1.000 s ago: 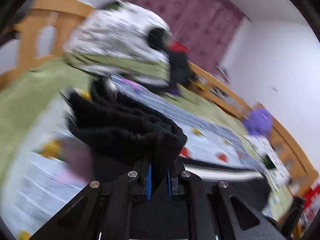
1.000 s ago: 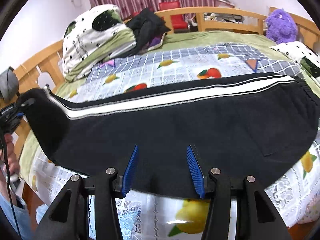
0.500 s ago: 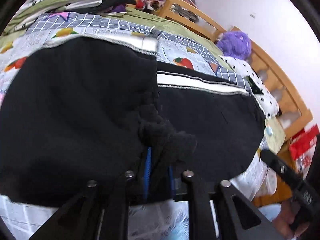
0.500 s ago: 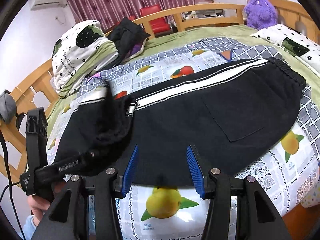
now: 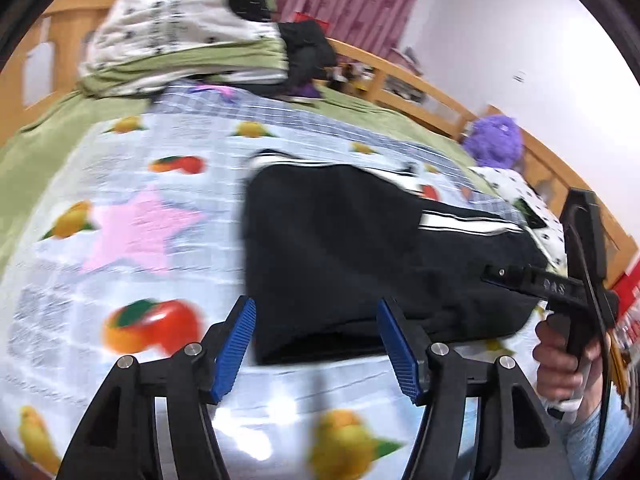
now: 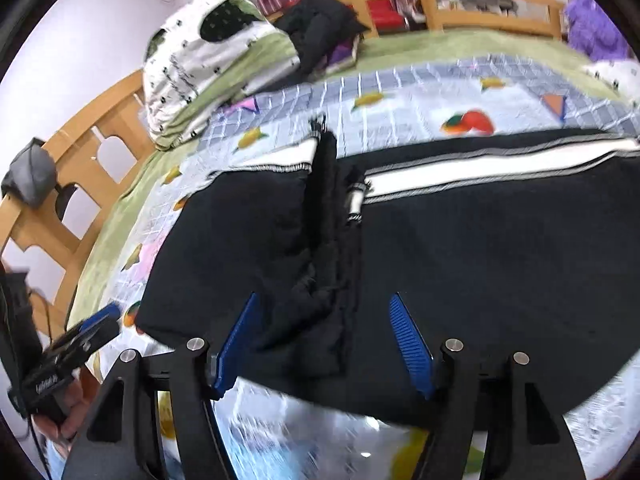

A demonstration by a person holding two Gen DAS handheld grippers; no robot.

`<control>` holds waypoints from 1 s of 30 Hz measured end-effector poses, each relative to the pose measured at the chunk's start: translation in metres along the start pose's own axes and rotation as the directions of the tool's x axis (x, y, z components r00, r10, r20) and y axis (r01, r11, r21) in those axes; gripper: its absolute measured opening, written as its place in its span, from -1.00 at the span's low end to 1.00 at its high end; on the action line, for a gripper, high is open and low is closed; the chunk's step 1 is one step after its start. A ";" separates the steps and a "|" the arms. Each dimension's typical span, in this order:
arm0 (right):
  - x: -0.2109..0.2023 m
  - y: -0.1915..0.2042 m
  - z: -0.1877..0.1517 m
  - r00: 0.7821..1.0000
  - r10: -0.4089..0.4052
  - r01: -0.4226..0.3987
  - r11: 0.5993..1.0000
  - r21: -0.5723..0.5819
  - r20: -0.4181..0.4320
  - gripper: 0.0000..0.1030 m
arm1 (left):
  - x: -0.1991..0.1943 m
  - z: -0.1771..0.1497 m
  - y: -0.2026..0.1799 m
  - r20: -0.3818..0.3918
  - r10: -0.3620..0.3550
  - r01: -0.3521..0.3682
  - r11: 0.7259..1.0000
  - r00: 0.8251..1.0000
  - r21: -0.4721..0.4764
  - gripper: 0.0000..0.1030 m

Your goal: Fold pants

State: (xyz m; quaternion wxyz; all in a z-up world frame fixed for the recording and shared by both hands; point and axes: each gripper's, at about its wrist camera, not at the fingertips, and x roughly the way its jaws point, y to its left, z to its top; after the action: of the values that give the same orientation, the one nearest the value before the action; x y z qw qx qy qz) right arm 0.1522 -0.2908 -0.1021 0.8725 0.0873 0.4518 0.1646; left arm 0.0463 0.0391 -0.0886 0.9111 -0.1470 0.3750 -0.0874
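Note:
Black pants [image 6: 460,248] with a white side stripe lie on the bed, the leg end folded over onto the upper part; they also show in the left wrist view [image 5: 340,248]. My left gripper [image 5: 316,344] is open and empty, just in front of the folded edge of the pants. My right gripper [image 6: 324,344] is open and empty, its blue pads over the near edge by the bunched leg hem [image 6: 328,240]. The left gripper also shows at the lower left of the right wrist view [image 6: 92,332].
The bed has a fruit-print sheet [image 5: 132,240] and a wooden rail [image 6: 480,4]. A folded spotted quilt [image 5: 180,28] and dark clothes [image 6: 320,28] lie at the head. A purple plush toy [image 5: 494,140] sits at the far right.
My left gripper has let go of the leg end, which now lies folded over the pants, and has opened and pulled back. My right gripper has moved closer to the pants.

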 end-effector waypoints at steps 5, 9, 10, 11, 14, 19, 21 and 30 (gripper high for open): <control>0.072 -0.003 0.007 0.986 -0.013 0.032 0.994 0.109 -0.164 0.21 | -0.006 -0.015 0.047 -0.009 0.001 -0.002 0.994 1.000 -0.108 0.18; 0.076 0.018 0.008 0.989 -0.092 0.090 0.996 -0.019 -0.116 -0.52 | -0.002 -0.025 0.057 -0.028 -0.017 0.014 0.993 0.999 -0.116 0.18; 0.072 0.020 0.009 0.991 -0.092 0.089 0.996 -0.028 -0.095 -0.59 | 0.001 -0.027 0.055 -0.041 -0.029 0.024 0.994 0.999 -0.106 0.18; 0.065 0.020 0.010 0.994 -0.080 0.079 0.997 -0.019 -0.073 -0.60 | 0.006 -0.028 0.049 -0.053 -0.044 0.039 0.995 0.998 -0.091 0.18; 0.043 0.013 0.017 1.000 0.013 -0.012 0.999 0.045 -0.004 -0.62 | 0.021 -0.030 0.025 -0.067 -0.043 0.042 0.999 0.997 -0.016 0.18; 0.033 0.002 0.015 0.996 0.084 -0.086 0.991 0.106 0.018 -0.64 | 0.060 -0.028 -0.014 -0.078 0.114 -0.108 0.991 0.990 0.075 0.18; 0.026 0.002 0.014 0.994 0.098 -0.102 0.989 0.105 0.037 -0.65 | 0.074 -0.027 -0.017 -0.084 0.187 -0.183 0.982 0.979 0.056 0.18; -0.022 -0.039 0.011 0.989 0.063 -0.078 0.991 0.111 0.131 -0.67 | 0.061 -0.029 -0.021 -0.020 0.107 -0.107 0.994 0.994 0.010 -0.37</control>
State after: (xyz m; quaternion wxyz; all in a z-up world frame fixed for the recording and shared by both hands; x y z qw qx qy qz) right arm 0.1573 -0.3351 -0.0904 0.8866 0.1640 0.4005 0.1632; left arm 0.0678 -0.0028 -0.1413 0.9112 -0.1217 0.3913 -0.0418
